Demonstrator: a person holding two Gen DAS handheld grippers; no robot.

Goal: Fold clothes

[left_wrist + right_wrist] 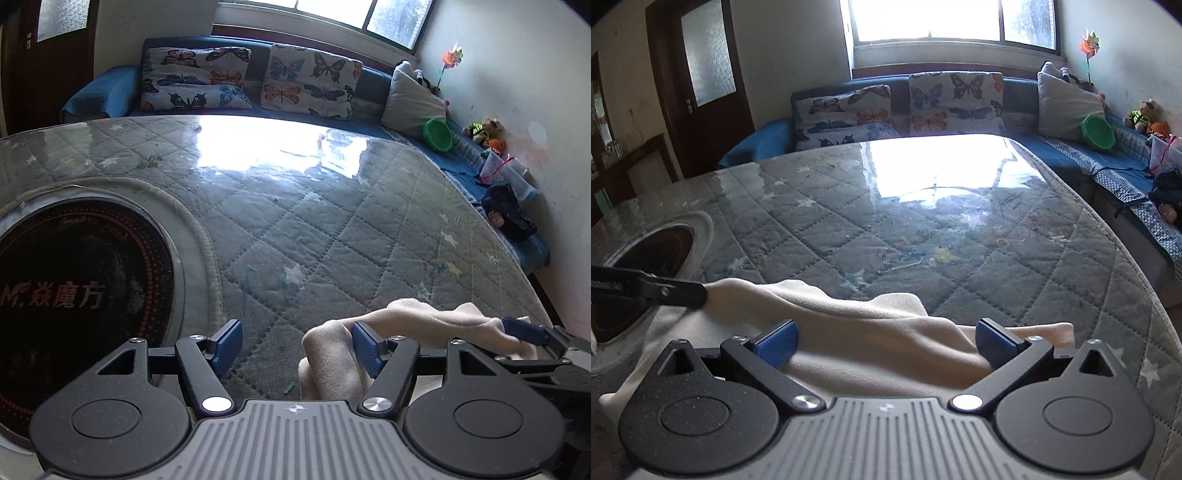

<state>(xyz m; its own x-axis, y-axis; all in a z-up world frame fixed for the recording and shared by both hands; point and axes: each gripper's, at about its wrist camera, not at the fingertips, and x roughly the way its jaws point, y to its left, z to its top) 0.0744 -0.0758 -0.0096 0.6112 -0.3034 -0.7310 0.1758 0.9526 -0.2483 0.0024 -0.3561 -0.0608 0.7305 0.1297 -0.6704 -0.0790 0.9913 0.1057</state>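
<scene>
A cream cloth (857, 332) lies bunched at the near edge of the quilted table cover (923, 236). My right gripper (884, 343) is open, its blue pads on either side of a raised fold of the cloth. My left gripper (297, 345) is open; the cloth (332, 354) bulges around its right pad, while its left pad is over bare cover. The right gripper's fingertip (524, 330) shows at the right of the left wrist view, against the cloth. The left gripper's finger (665, 290) shows at the left of the right wrist view, touching the cloth's left end.
A round black induction hob (74, 295) is set into the table at the left. A blue sofa (1108, 162) with butterfly cushions (956, 103) wraps the far and right sides, holding a green bowl (1097, 131), toys and bags. A dark door (701, 74) is at the back left.
</scene>
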